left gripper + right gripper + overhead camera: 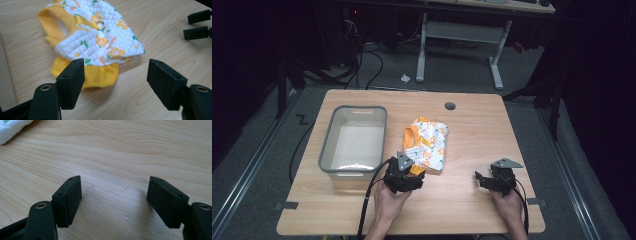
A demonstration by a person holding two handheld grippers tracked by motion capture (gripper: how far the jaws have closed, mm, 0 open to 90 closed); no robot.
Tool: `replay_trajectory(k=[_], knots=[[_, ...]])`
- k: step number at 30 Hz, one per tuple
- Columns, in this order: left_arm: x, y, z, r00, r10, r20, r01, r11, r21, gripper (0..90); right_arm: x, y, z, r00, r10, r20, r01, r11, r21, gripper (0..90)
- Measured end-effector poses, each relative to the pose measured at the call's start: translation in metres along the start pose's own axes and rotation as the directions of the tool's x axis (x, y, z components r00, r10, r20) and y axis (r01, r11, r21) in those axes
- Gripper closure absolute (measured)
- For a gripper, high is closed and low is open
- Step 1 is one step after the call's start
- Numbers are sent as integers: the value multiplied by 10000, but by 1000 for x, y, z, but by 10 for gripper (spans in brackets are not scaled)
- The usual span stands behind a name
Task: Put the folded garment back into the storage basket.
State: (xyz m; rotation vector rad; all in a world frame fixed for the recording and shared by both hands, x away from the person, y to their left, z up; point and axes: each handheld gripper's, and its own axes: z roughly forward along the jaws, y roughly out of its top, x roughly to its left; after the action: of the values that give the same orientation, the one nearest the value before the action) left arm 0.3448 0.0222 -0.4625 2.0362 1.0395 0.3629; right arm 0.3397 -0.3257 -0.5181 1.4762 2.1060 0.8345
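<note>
High view, bin: the grey plastic bin is sitting empty at the table's left.
Garment: a quilted white and orange pet vest is lying just right of the bin; its orange print is too small to read.
Left gripper: I am holding it wide apart at the vest's frilled hem.
Right gripper: I am holding it wide over bare wood.

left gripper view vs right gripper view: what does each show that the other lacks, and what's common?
Left gripper view alone: the yellow ruffled hem and metal ring of the quilted garment, plus the right gripper farther off with its jaws apart. Right gripper view alone: a wide stretch of bare tabletop ahead of its jaws. Shared: open black jaws over the wooden table, and some of the garment, just a white corner in the right gripper view.
</note>
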Motion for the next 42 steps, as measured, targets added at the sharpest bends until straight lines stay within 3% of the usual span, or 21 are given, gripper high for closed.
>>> replay_trajectory(k=[5,14,18,20,25,29,36,38,42], knots=[[6,12,5,9997,40,-245,-30,9992,391,317,0,0,0,10000,3,-7,-3,10000,-1,284],[13,35,11,9984,251,-507,-225,9984,522,315,0,0,0,10000,6,-8,-6,10000,-1,284],[16,43,16,9981,145,-595,-114,9986,516,312,0,0,0,10000,12,-13,-12,10000,-4,283],[18,48,19,9961,218,-854,-176,9986,495,309,0,0,0,10000,13,-11,-13,10000,-2,284],[22,58,28,9944,290,-1019,-217,9971,725,308,0,0,0,10000,11,-13,-11,10000,-3,283],[27,63,34,9963,-9,-859,74,9972,750,306,0,0,0,10000,14,-14,-14,10000,-3,284],[32,70,42,9965,-156,-818,227,9960,861,304,0,0,0,10000,16,-16,-16,10000,-6,284],[34,72,47,9957,-332,-867,423,9935,1058,293,0,0,0,10000,14,-13,-14,10000,-6,283],[38,77,56,9947,-313,-984,438,9908,1278,278,0,0,0,10000,14,-18,-14,10000,-6,283]])
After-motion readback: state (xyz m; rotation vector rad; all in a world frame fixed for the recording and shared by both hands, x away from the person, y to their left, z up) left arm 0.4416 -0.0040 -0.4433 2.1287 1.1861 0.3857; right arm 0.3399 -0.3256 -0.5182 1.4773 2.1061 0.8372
